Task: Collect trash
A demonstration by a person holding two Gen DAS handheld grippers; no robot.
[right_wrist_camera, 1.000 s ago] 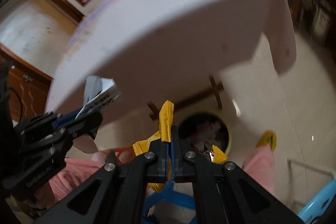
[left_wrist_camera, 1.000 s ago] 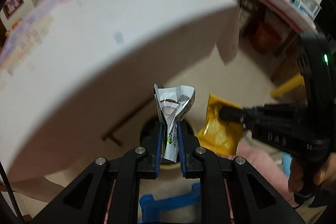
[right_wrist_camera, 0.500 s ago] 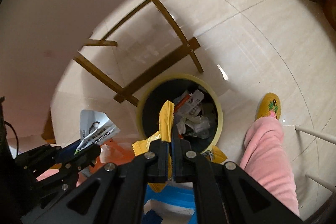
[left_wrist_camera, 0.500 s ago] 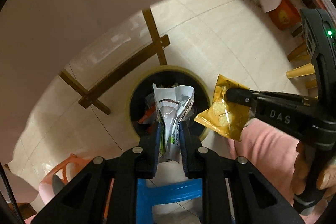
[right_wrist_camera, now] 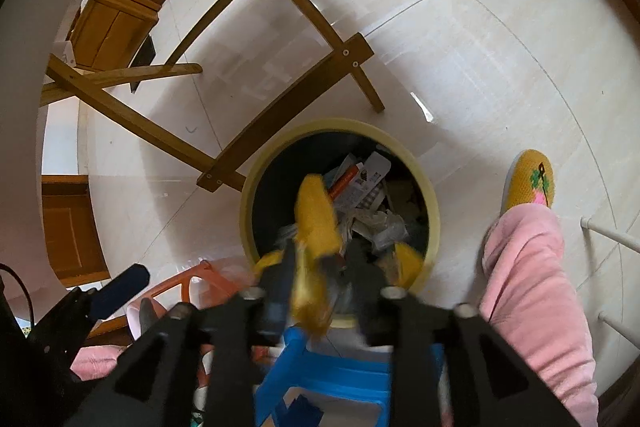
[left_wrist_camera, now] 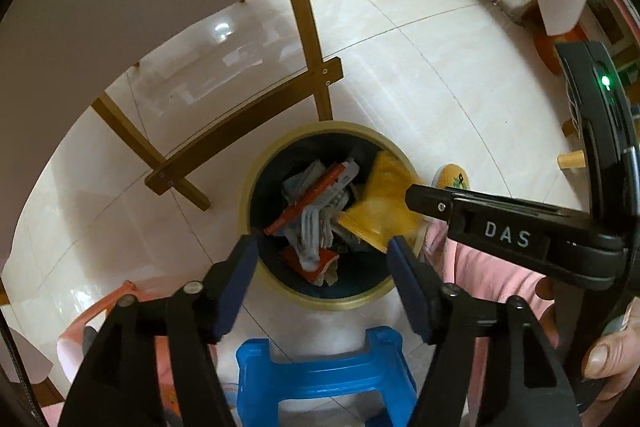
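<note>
A round bin with a yellow rim (left_wrist_camera: 332, 126) (right_wrist_camera: 332, 125) stands on the floor, holding several wrappers. My left gripper (left_wrist_camera: 322, 263) hangs over it, its jaws opening with nothing between them. A crumpled silver-white wrapper (left_wrist_camera: 311, 233) lies on the trash pile right below. One of its blue pads (right_wrist_camera: 120, 283) shows low on the left in the right wrist view. My right gripper (right_wrist_camera: 320, 273) (left_wrist_camera: 414, 195) is over the bin's near edge with its jaws opening. The yellow snack packet (right_wrist_camera: 316, 223) (left_wrist_camera: 380, 205) is blurred and loose between the fingers, over the bin.
Wooden table legs and crossbars (left_wrist_camera: 248, 139) (right_wrist_camera: 288, 107) stand just behind the bin, with the tablecloth overhead. A blue plastic stool (left_wrist_camera: 320, 375) (right_wrist_camera: 328, 379) is under the grippers and an orange stool (right_wrist_camera: 192, 283) at left. A pink trouser leg (right_wrist_camera: 528, 287) and yellow slipper (right_wrist_camera: 528, 183) are at right.
Both grippers came down from table height to just over the bin. The left jaws spread and the silver wrapper left them. The right jaws parted and the yellow packet slipped loose.
</note>
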